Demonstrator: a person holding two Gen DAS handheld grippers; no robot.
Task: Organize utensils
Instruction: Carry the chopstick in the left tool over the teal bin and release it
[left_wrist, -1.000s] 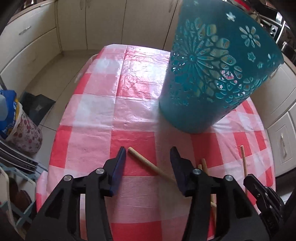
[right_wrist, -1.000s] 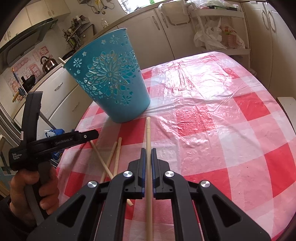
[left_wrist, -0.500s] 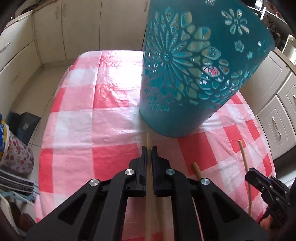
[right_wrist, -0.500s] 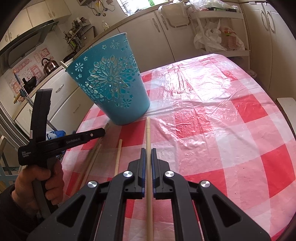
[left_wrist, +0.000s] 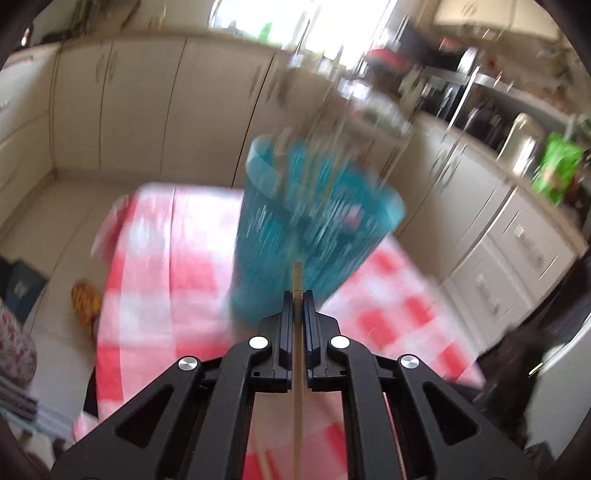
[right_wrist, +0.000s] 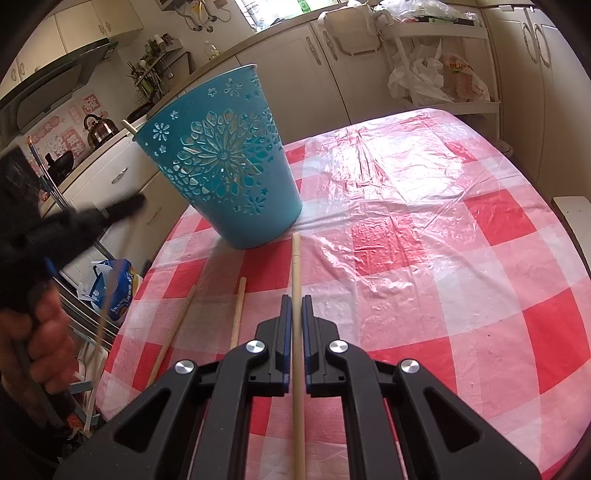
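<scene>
Nearest the blue basket's (right_wrist: 229, 166) base, on the near side, the right gripper (right_wrist: 294, 302) was clamped on a wooden stick (right_wrist: 296, 273); the jaws pressed its shaft from both sides, and its tip lay just short of the basket's foot on the checked tablecloth (right_wrist: 443, 258). Two further sticks (right_wrist: 238, 310) lay loose on the cloth, left of the clamped one and near the basket. The left gripper (left_wrist: 297, 299) was likewise closed on a second wooden stick (left_wrist: 297, 280), which pointed toward the basket's lower wall (left_wrist: 314, 221); that view was blurred. In the right wrist view, the left hand (right_wrist: 40, 332) appeared left of the basket, off the table edge. Beyond the basket stood cream kitchen cabinets (right_wrist: 295, 59).
</scene>
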